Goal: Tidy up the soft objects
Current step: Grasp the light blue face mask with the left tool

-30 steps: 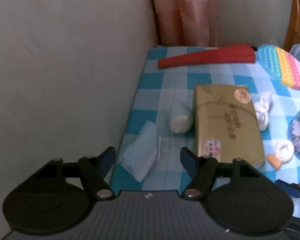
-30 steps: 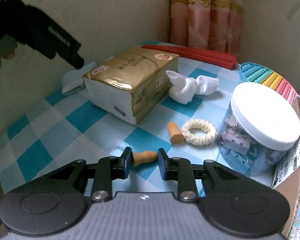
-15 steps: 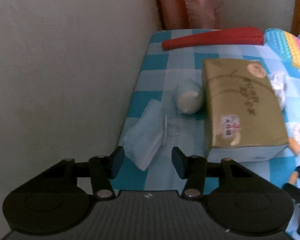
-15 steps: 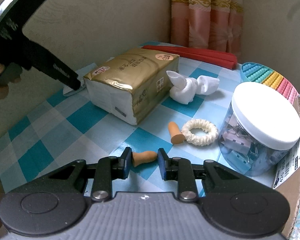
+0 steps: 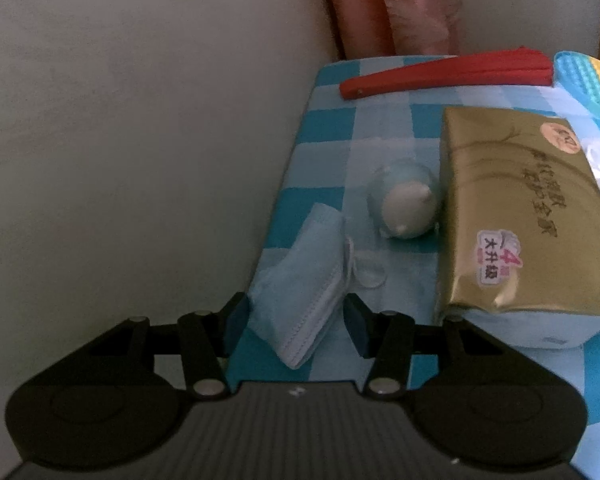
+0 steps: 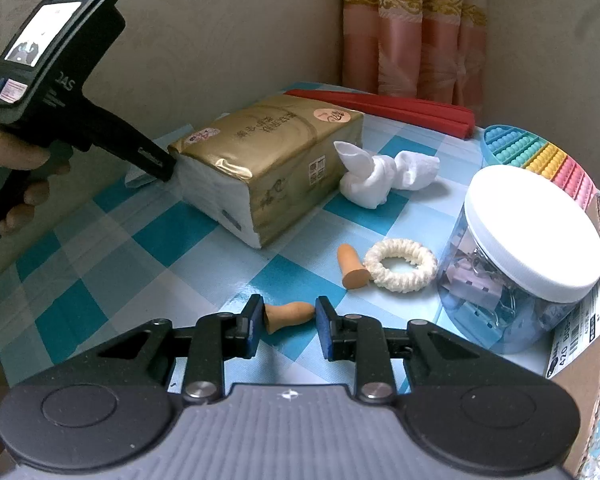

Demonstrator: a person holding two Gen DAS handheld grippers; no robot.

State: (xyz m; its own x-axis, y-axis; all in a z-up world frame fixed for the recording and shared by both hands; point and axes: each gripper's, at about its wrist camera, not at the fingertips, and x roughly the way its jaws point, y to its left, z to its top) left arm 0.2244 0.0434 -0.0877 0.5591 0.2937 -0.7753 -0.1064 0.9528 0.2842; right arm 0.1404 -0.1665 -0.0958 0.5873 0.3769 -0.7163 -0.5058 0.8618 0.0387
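Observation:
A folded light-blue face mask (image 5: 300, 276) lies at the table's left edge by the wall. My left gripper (image 5: 296, 322) is open, its fingers on either side of the mask's near end. A small blue-white squishy toy (image 5: 404, 206) lies behind the mask. My right gripper (image 6: 289, 322) holds an orange foam earplug (image 6: 290, 315) between its pads, low over the table. A second earplug (image 6: 350, 266), a cream scrunchie (image 6: 400, 266) and a knotted white cloth (image 6: 380, 176) lie beyond it.
A gold tissue pack (image 6: 268, 160) sits mid-table. A clear jar (image 6: 520, 264) with a white lid stands at right, by a cardboard box (image 6: 592, 344). A red folded fan (image 6: 384, 108) and a rainbow pop toy (image 6: 540, 160) lie at the back. Walls close the left and the back.
My left gripper moved forward and down to the mask and narrowed around it. The right gripper and its earplug have not moved.

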